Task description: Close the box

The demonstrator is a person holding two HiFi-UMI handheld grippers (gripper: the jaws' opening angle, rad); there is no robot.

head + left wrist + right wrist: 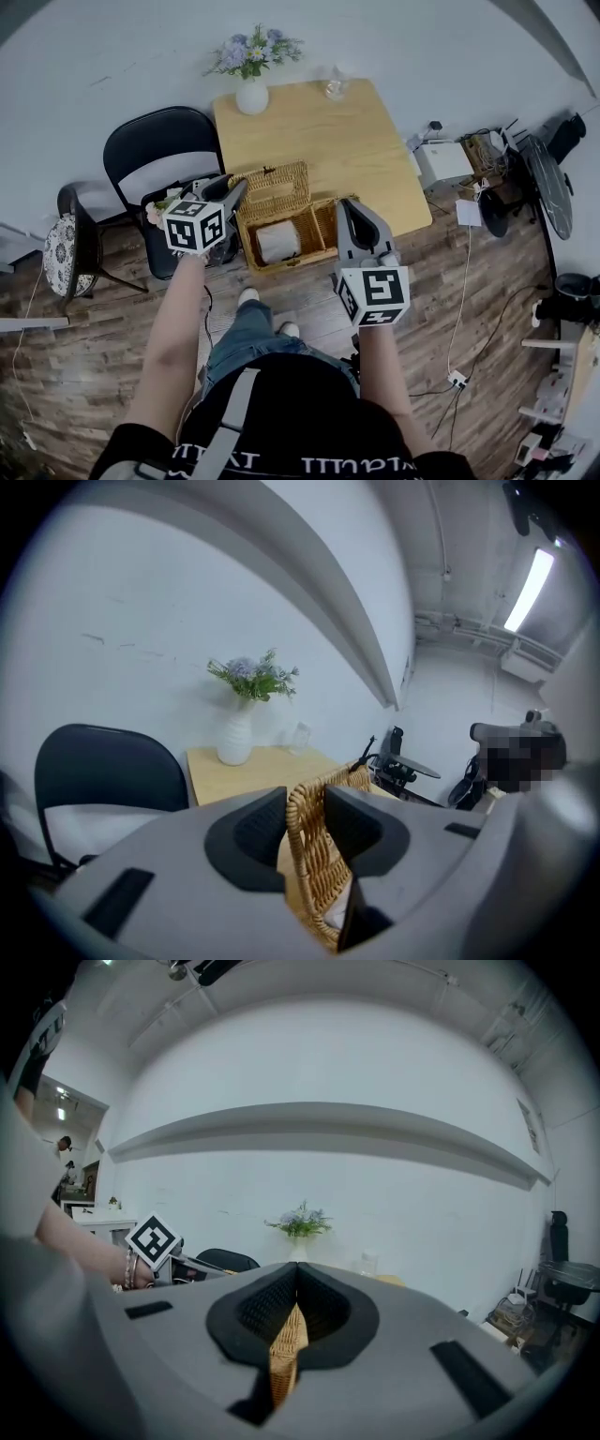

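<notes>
A wicker box (pixel 319 251) stands at the near edge of a wooden table (pixel 375 159), with a white roll (pixel 278 241) inside. Its lid (pixel 274 186) stands raised at the back. My left gripper (pixel 239 191) is at the lid's left edge. In the left gripper view the woven edge (pixel 314 855) stands upright between the pads, and the gripper (pixel 305 803) is shut on it. My right gripper (pixel 348 206) is at the box's right side, shut (pixel 295 1288) on a wicker strip (pixel 284 1354) there. Which part that strip belongs to I cannot tell.
At the table's far edge are a white vase of flowers (pixel 251 94) and a glass (pixel 336 86). A black chair (pixel 155 150) stands left of the table, with a cushioned chair (pixel 64 248) further left. Cables and devices (pixel 442 161) lie on the floor at the right.
</notes>
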